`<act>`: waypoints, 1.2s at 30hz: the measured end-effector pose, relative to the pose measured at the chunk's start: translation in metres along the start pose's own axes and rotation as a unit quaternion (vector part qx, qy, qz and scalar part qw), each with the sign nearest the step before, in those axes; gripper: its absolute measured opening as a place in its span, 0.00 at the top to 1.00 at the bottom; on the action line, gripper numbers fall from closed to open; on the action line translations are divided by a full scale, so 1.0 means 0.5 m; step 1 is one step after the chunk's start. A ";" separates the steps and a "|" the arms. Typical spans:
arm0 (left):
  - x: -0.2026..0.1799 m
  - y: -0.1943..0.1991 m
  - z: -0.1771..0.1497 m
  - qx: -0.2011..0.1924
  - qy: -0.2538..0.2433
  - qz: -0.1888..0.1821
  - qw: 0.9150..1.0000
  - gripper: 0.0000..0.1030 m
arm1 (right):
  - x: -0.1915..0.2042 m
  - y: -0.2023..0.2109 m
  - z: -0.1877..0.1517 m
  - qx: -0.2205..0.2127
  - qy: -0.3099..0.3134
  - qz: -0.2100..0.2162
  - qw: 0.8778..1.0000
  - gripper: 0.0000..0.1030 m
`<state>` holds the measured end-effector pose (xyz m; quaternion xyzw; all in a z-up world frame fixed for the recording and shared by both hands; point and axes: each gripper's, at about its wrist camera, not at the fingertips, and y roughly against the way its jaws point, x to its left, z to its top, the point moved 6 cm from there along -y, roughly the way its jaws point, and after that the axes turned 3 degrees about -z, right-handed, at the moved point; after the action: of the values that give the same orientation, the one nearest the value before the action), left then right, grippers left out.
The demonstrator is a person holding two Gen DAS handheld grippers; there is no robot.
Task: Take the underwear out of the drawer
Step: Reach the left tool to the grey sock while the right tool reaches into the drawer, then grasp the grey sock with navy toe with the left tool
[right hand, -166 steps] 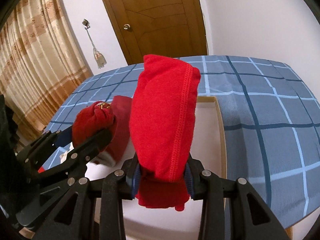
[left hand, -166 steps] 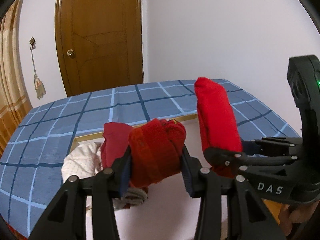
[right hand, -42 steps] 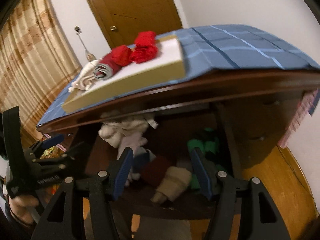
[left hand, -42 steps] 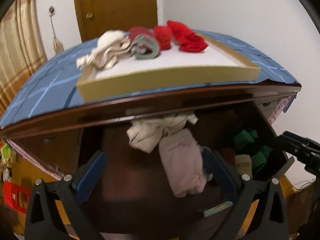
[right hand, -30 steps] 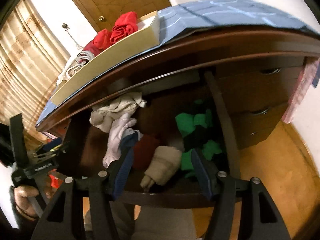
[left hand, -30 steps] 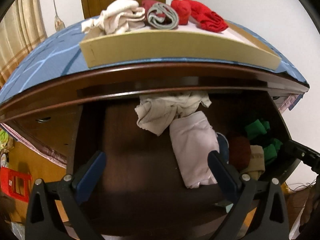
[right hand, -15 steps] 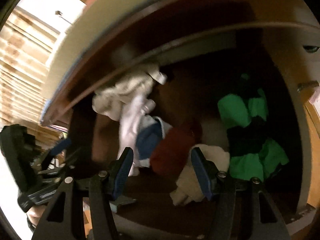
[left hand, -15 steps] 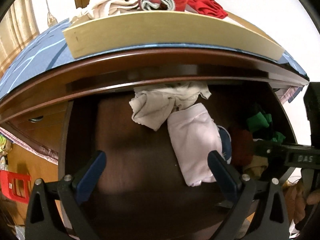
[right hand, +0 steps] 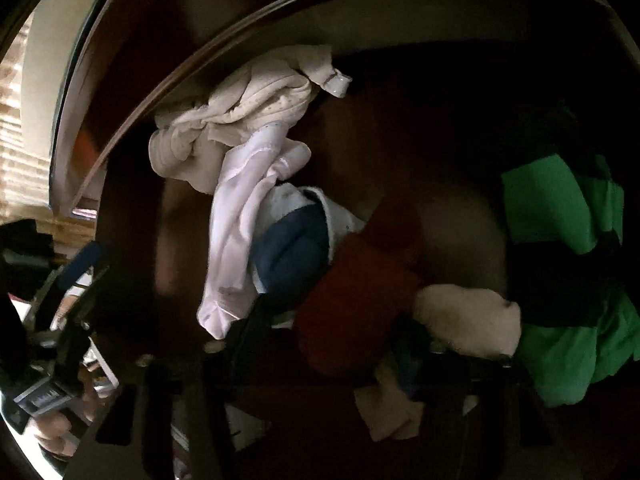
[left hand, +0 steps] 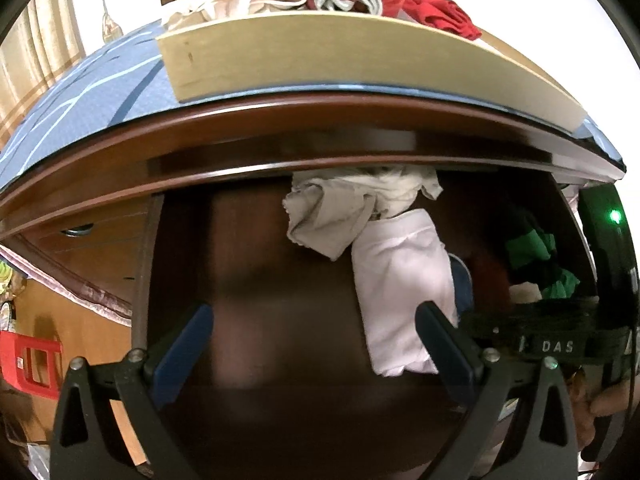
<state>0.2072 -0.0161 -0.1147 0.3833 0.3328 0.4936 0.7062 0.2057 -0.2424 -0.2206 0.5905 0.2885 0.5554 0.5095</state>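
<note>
Dark drawer (left hand: 256,264): left hand-held gripper (left hand: 314,340) wide open, empty; right hand-held gripper (right hand: 320,344) straddles dark-red underwear (right hand: 352,292), grip unclear.

Glossy dark wood drawer (left hand: 280,280) holds soft cloth underwear (left hand: 400,292); matt pale wooden tray (left hand: 320,60).

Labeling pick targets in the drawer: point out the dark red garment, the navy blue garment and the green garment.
dark red garment (right hand: 352,300): right wrist view, middle of its bundled body.
navy blue garment (right hand: 292,256): right wrist view, centre of its rounded fold.
green garment (right hand: 548,200): right wrist view, upper lit panel.
</note>
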 end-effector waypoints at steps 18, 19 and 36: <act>-0.102 -0.043 0.011 0.046 -0.060 -0.025 0.997 0.01 | -0.035 0.153 -0.021 -0.152 0.001 0.045 0.987 0.63; -0.107 -0.042 0.011 0.046 -0.063 -0.029 0.997 0.01 | -0.041 0.159 -0.019 -0.153 -0.002 0.054 0.987 0.63; -0.173 -0.026 0.020 0.032 -0.133 -0.045 0.990 0.01 | -0.071 0.236 -0.015 -0.204 0.006 0.110 0.973 0.63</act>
<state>0.1963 -0.1036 -0.1133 0.4529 0.2686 0.3948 0.7529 0.1641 -0.3094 -0.1255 0.4987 0.1051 0.6588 0.5534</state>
